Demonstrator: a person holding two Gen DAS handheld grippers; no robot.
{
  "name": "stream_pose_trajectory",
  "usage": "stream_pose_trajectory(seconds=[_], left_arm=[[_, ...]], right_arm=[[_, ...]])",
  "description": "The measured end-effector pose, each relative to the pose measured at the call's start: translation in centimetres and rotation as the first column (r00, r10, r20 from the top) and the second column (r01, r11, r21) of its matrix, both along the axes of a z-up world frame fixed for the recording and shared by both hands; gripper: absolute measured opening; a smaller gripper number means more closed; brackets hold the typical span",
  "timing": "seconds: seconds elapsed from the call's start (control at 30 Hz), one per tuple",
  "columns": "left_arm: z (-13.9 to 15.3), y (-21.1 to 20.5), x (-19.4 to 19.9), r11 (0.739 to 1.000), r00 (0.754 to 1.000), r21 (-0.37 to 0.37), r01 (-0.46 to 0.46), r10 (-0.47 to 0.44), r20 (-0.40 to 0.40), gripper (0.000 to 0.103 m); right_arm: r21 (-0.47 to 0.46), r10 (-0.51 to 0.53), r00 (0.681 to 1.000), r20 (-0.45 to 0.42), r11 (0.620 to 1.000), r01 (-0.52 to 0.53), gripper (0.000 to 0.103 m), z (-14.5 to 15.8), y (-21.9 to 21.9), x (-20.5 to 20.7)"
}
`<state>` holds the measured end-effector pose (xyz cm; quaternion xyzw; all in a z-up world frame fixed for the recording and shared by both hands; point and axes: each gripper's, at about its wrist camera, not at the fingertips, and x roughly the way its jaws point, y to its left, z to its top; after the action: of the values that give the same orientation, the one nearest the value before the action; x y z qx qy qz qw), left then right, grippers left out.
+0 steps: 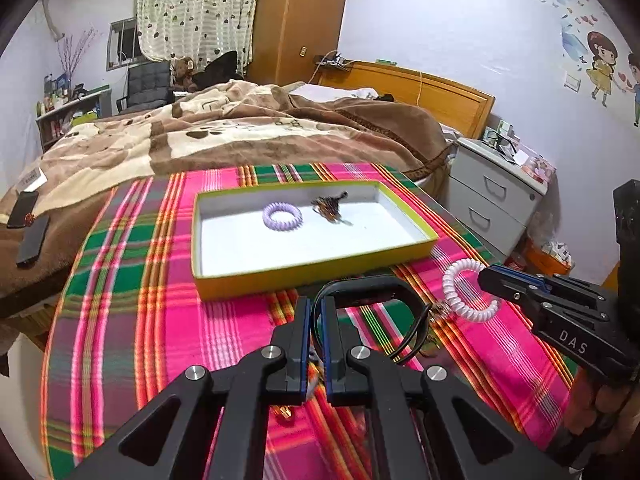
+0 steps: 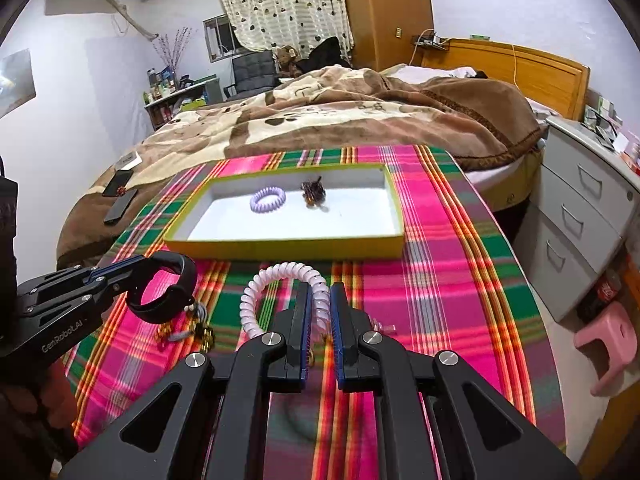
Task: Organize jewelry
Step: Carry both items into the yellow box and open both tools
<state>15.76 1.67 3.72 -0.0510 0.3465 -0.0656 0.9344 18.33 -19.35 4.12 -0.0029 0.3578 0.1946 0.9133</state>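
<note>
A yellow-rimmed tray (image 1: 304,272) (image 2: 280,249) on the plaid cloth holds a purple coil hair tie (image 1: 281,217) (image 2: 267,199) and a brown hair clip (image 1: 328,206) (image 2: 313,193). My left gripper (image 1: 316,304) (image 2: 120,270) is shut on a black band (image 1: 362,286) (image 2: 176,292), just in front of the tray. My right gripper (image 2: 320,298) (image 1: 486,276) is shut on a white coil bracelet (image 2: 280,280) (image 1: 460,292), to the right of the left one. Small gold pieces (image 2: 188,330) lie on the cloth under the band.
The table's plaid cloth (image 2: 440,280) reaches a bed with a brown blanket (image 1: 240,128) behind. Two phones (image 1: 28,224) lie on the bed at the left. A white drawer unit (image 2: 584,216) and a pink stool (image 2: 608,340) stand to the right.
</note>
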Motion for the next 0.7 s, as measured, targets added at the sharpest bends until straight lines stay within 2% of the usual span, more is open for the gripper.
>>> stream_pose_trajectory(seconds=[0.43,0.7], left_arm=[[0.8,2.4,5.5,0.999,0.999,0.034,-0.042,0.042,0.019,0.005],[0.0,3.6,9.4,0.996,0.998,0.056,-0.063,0.063,0.005,0.005]], right_arm=[[-0.014,0.016,1.0,0.004,1.0,-0.016,0.009,0.5,1.5,5.6],[-0.036,0.011,1.0,-0.019,0.999,-0.011,0.01,-0.8,2.2,9.7]])
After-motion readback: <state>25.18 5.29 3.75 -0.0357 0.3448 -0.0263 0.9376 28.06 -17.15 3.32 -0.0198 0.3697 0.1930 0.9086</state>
